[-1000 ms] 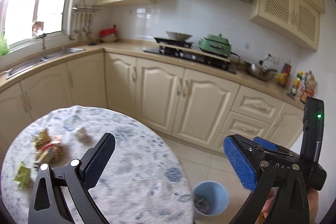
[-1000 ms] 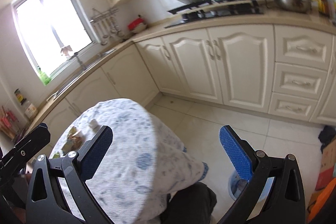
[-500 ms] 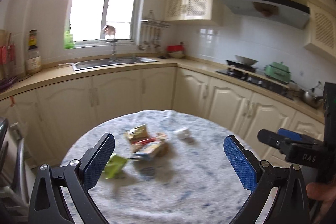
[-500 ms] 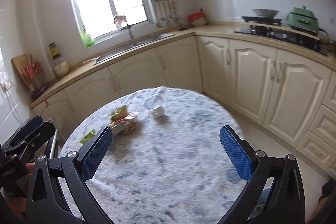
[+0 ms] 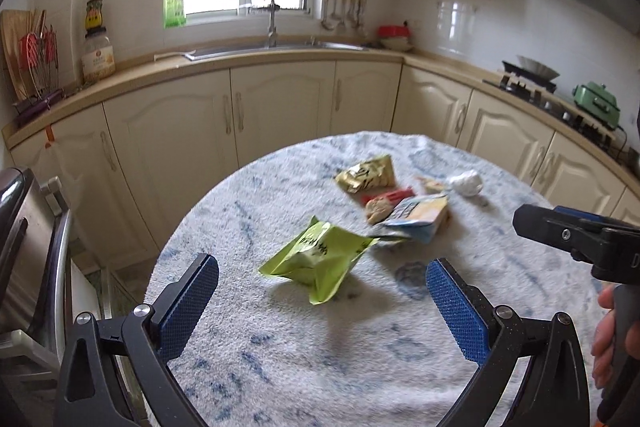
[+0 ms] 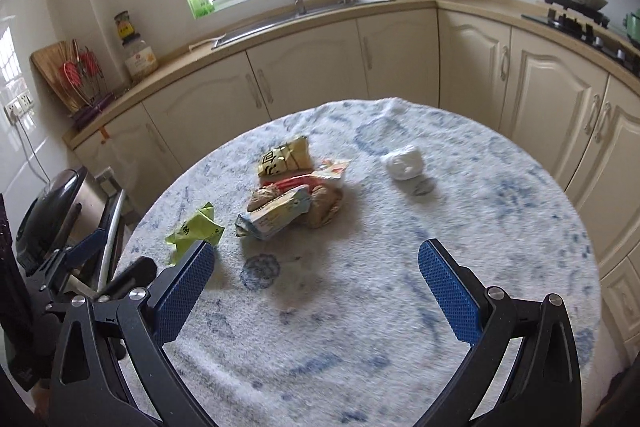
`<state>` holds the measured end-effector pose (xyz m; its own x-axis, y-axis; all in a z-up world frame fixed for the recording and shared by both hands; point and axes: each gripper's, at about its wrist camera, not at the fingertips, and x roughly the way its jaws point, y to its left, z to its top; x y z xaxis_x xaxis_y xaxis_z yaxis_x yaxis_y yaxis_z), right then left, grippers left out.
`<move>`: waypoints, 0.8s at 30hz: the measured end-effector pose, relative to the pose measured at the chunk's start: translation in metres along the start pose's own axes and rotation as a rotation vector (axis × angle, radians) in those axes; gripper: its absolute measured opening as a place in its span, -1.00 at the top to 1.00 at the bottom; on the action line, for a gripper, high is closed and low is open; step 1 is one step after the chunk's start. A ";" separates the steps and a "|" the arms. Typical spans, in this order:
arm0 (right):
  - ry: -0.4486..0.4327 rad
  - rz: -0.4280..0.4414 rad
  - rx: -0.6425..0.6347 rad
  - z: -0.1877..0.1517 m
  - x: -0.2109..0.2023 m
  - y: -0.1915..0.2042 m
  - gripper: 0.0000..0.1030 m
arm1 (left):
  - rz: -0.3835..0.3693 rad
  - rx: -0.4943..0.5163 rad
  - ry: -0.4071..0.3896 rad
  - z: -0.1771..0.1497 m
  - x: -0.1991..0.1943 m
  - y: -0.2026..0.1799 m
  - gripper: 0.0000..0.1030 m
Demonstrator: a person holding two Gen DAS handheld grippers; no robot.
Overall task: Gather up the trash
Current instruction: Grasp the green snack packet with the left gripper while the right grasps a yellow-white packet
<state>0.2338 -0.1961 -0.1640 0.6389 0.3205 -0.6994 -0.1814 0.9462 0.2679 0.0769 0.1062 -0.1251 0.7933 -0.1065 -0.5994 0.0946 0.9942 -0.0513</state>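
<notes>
Both views are now swinging off the floor-level blue bin and onto the bench [image 5: 280, 347], so the pick phase is starting, nothing collected yet. Left tongs [image 5: 322, 301] released, empty, hovering with the green wrapper [image 5: 318, 259] just ahead at 12 o'clock. Right tongs [image 6: 316, 291] also spread wide, empty. Wrapper pile [image 6: 292, 195] is sitting mid-bench at 11 o'clock of the right tongs, crumpled white tissue [image 6: 404, 167] at 1 o'clock, apart from the pile. Bin is out of frame now. Pile items are overlapping and motion-blurred, so the count is unclear.
</notes>
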 end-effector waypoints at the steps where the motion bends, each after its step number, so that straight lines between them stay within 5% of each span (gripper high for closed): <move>1: 0.011 0.005 0.008 0.001 0.008 0.001 -1.00 | 0.003 0.000 0.011 0.003 0.005 0.001 -0.99; 9: 0.072 -0.029 0.007 0.005 0.054 0.019 -1.00 | 0.009 0.016 0.055 0.051 0.064 0.005 -0.99; 18: 0.089 0.002 0.095 0.011 0.078 0.027 -0.96 | -0.028 0.000 0.103 0.060 0.098 0.013 -0.99; 24: 0.141 0.077 0.161 0.012 0.095 0.035 -0.21 | -0.041 0.033 0.188 0.064 0.122 0.007 -0.88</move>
<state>0.2972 -0.1336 -0.2130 0.5151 0.4051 -0.7554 -0.0967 0.9031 0.4184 0.2128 0.0992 -0.1476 0.6621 -0.1391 -0.7364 0.1466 0.9877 -0.0547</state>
